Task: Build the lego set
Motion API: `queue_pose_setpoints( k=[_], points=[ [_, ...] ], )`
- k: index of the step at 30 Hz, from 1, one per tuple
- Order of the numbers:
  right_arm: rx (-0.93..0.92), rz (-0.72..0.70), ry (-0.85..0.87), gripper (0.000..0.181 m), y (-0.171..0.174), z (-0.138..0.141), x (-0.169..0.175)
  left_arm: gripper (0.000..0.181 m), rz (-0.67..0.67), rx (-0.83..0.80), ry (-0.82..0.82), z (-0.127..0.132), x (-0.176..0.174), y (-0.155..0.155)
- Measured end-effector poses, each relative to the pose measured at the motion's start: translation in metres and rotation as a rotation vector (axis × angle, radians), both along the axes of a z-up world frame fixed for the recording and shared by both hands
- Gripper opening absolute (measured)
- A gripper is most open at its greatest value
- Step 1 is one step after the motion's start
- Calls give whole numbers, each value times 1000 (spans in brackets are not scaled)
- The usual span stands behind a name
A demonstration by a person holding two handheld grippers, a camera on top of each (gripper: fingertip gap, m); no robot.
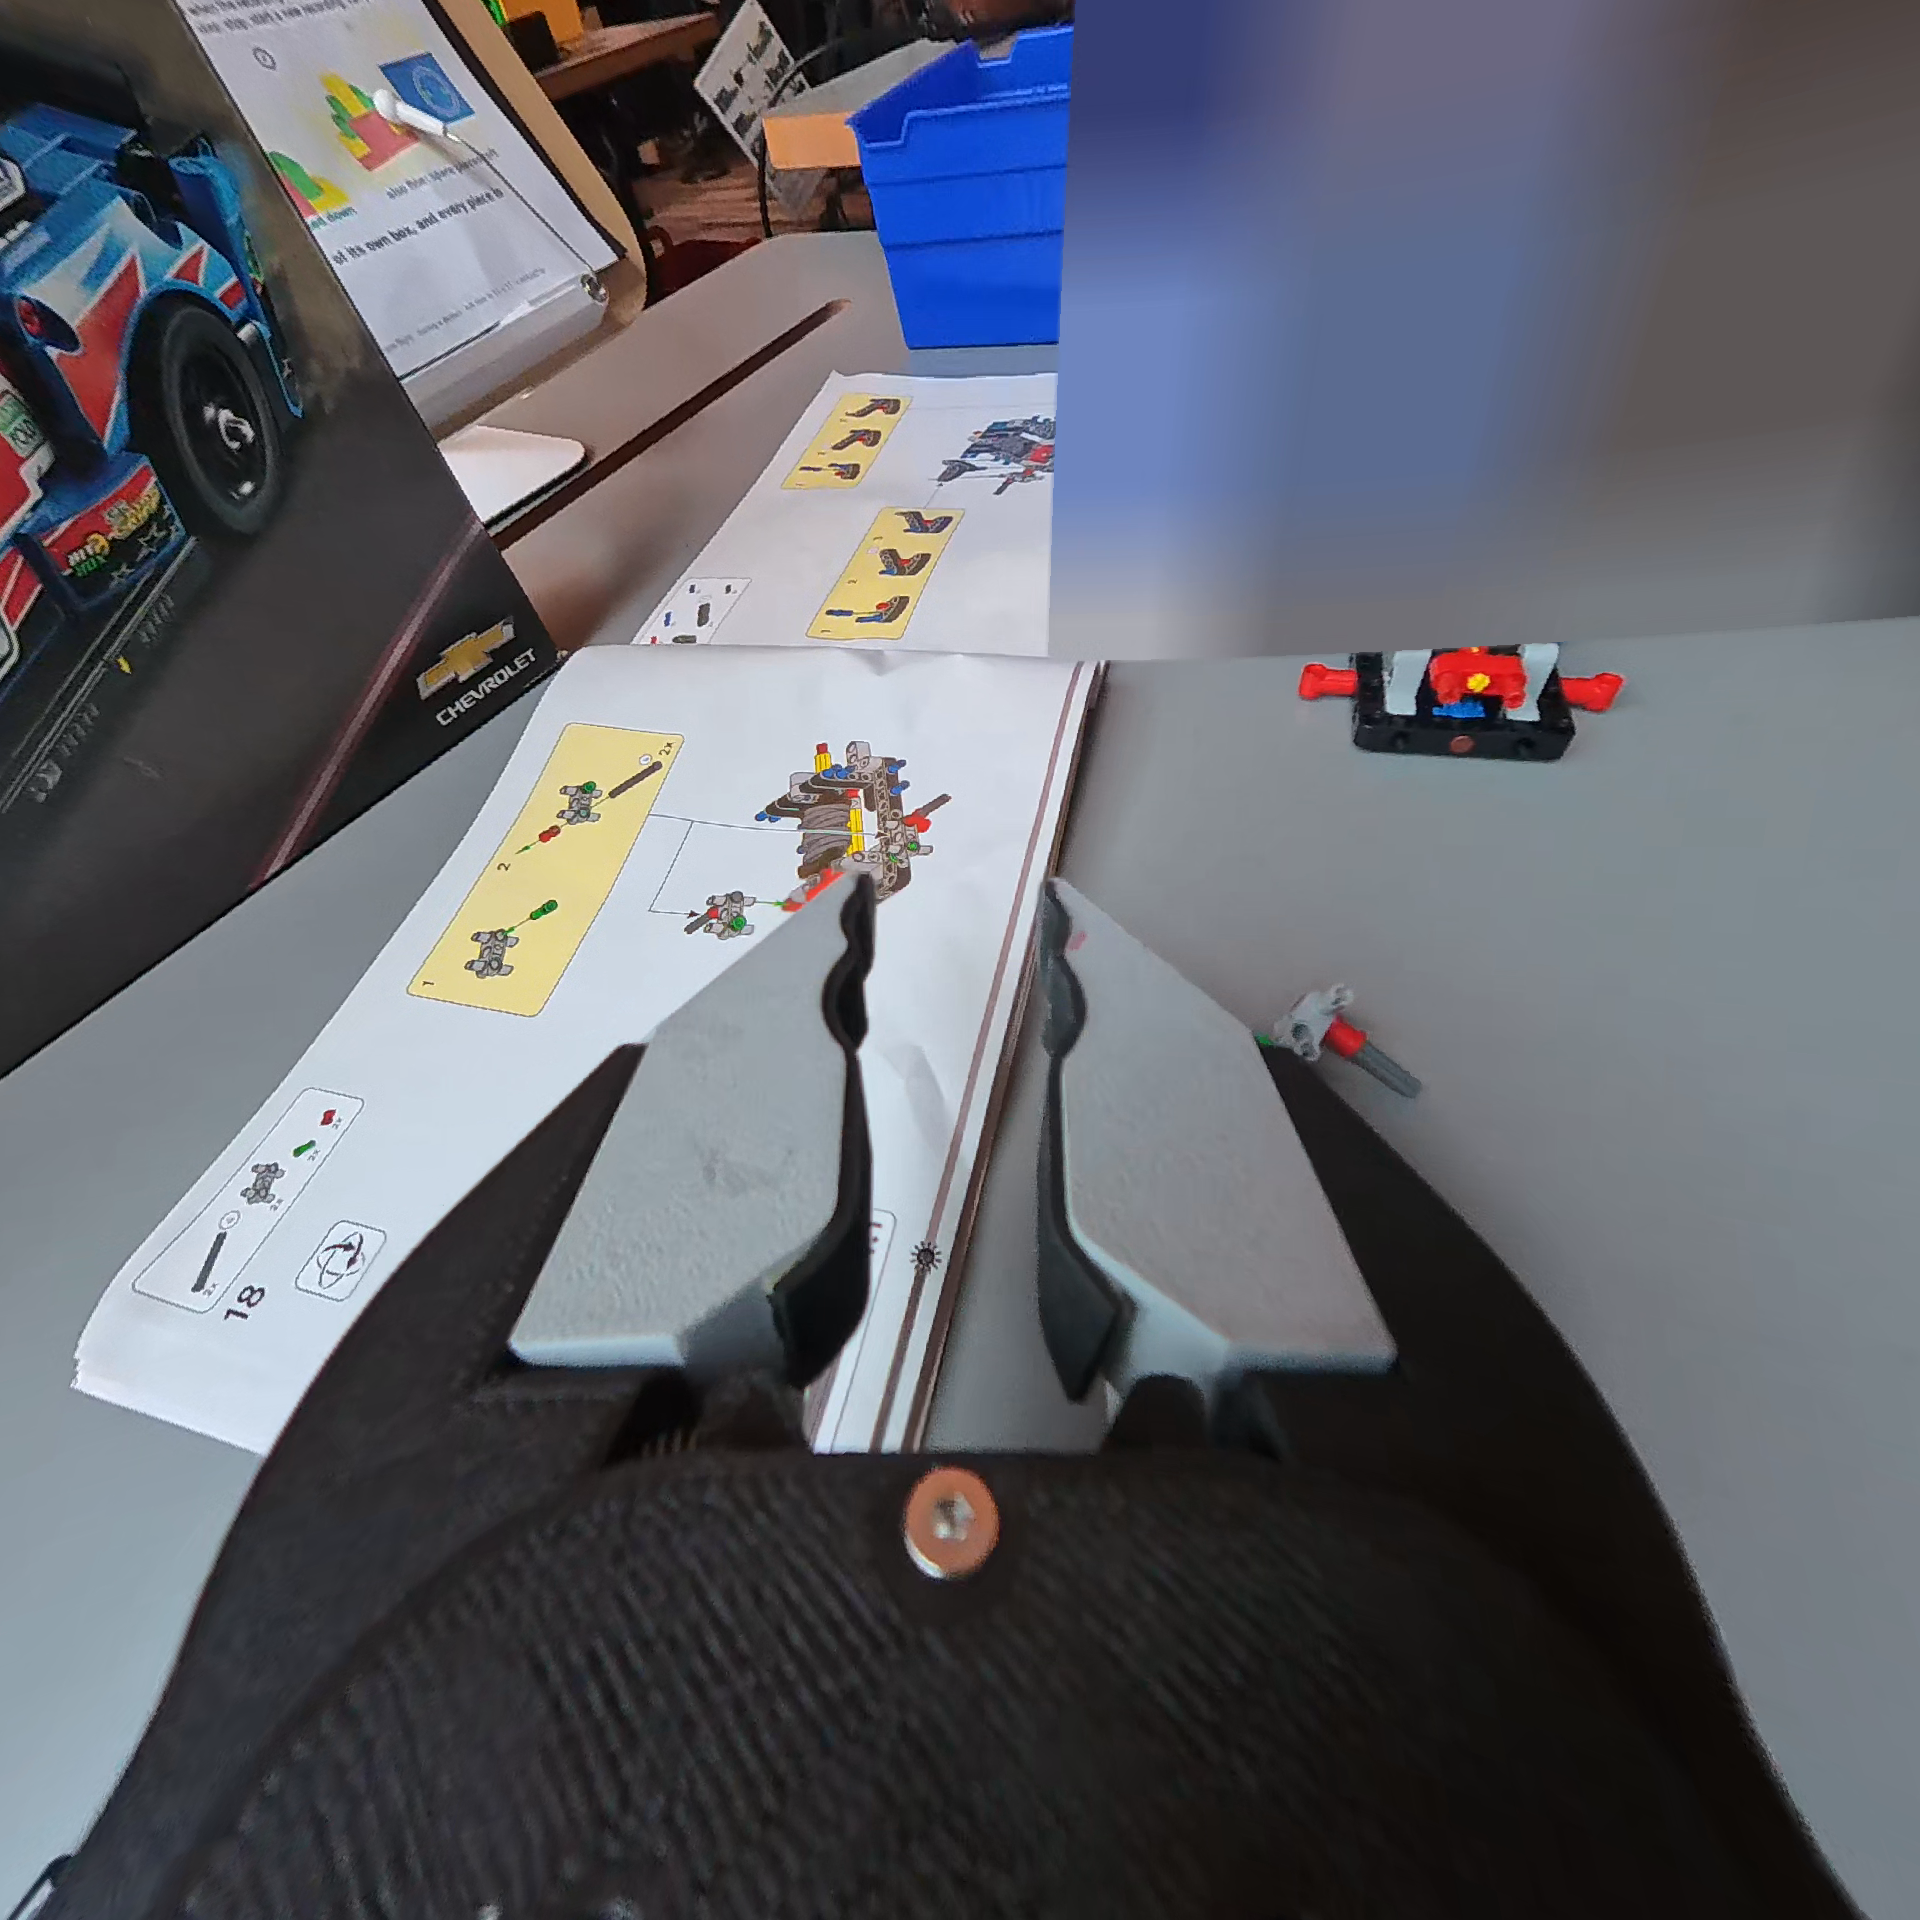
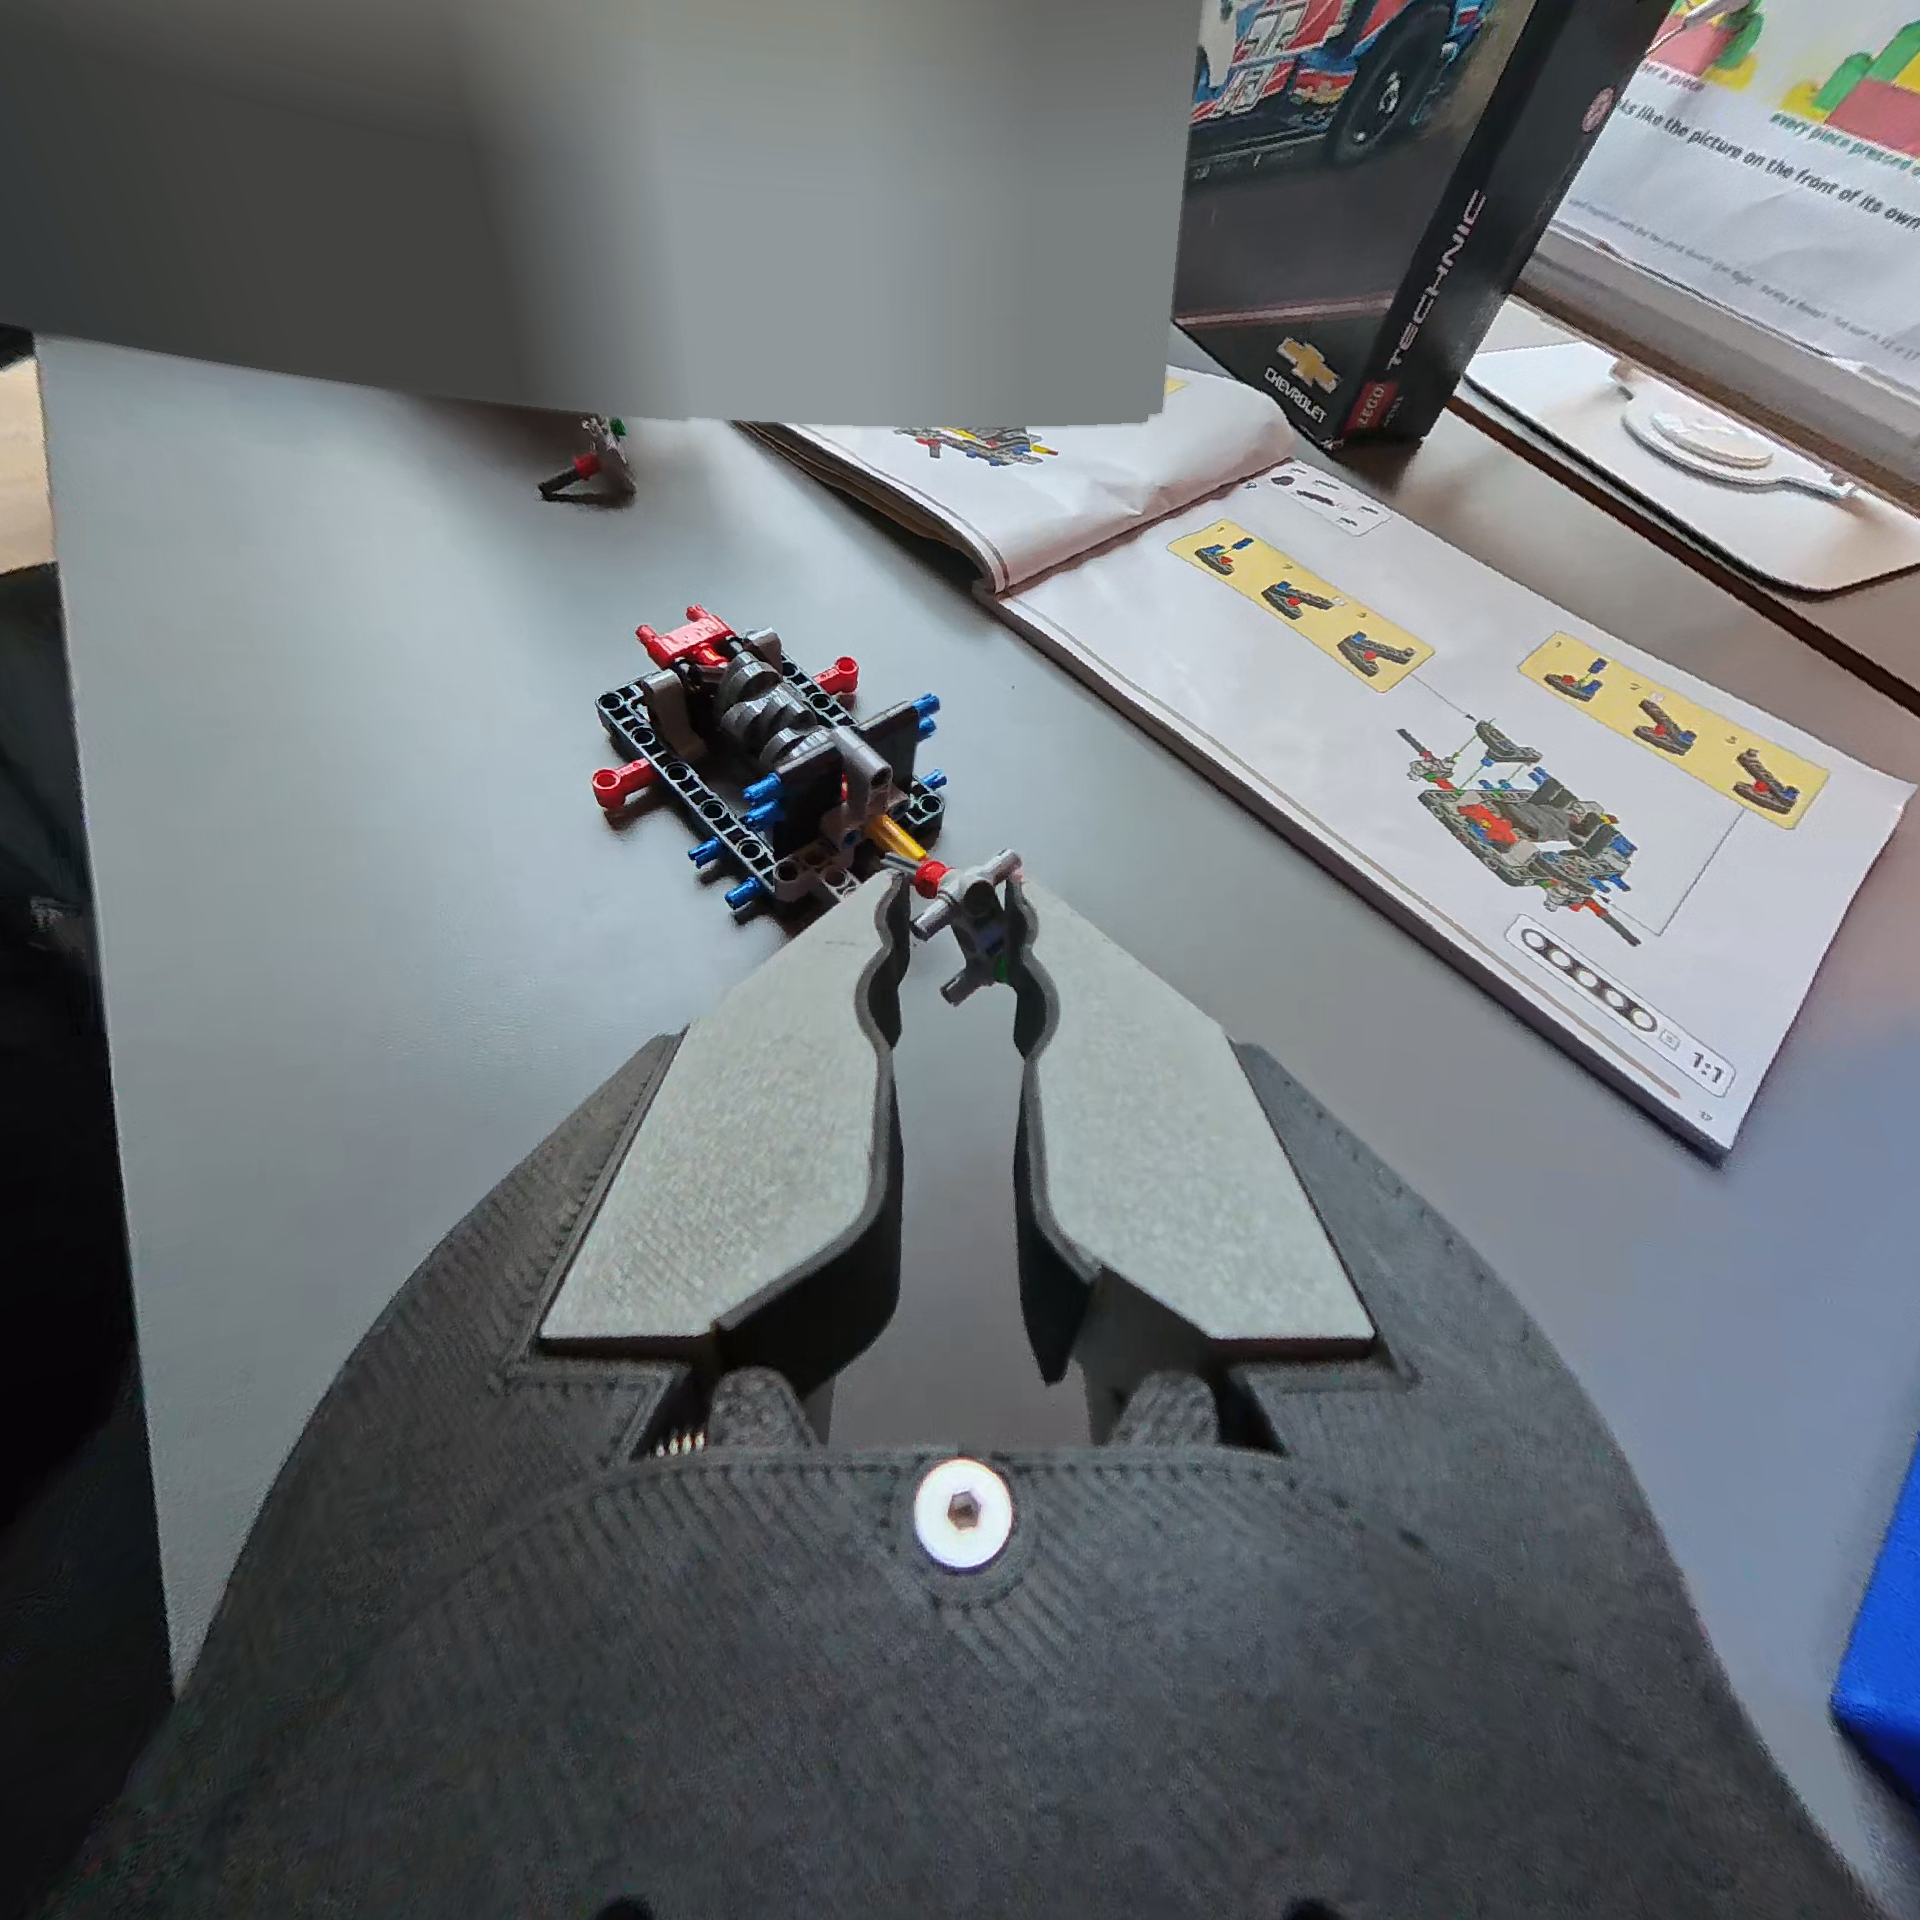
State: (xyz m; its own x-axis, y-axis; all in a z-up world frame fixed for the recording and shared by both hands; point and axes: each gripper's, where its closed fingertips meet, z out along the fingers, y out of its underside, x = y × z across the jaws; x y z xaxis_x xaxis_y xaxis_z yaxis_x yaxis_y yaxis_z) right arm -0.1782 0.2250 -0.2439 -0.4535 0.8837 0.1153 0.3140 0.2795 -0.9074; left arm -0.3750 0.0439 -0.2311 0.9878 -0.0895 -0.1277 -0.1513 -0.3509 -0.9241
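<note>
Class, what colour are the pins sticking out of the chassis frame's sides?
Blue pins and red ones; best seen in the right wrist view.

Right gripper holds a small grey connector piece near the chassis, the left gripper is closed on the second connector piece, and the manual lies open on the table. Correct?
Not quite. The left gripper is open and empty over the manual; the second connector piece lies on the table beside it, per the left wrist view. The rest holds.

Right gripper (image 2: 956, 904) is closed on a small grey connector piece (image 2: 975, 914), red bush end aimed at the yellow axle (image 2: 896, 834) | black-framed chassis (image 2: 764, 753) is seen resting on the grey table (image 2: 312, 831) | open instruction booklet (image 2: 1455, 748) is spread to the right, box (image 2: 1382, 260) stood behind.
</note>
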Motion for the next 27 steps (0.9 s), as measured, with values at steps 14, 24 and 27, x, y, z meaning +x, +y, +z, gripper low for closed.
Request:
queue_pose_setpoints(
  k=[14,24,27],
  points=[
    [331,-130,190,15,-37,31,7,35,-4,-85,-90,-6,84,0],
    [374,-116,197,15,-47,12,0,28,16,-18,-12,-2,85,-8],
    [361,-121,169,15,-44,8,-2,28,51,-16,19,-4,69,-14]
  ],
)
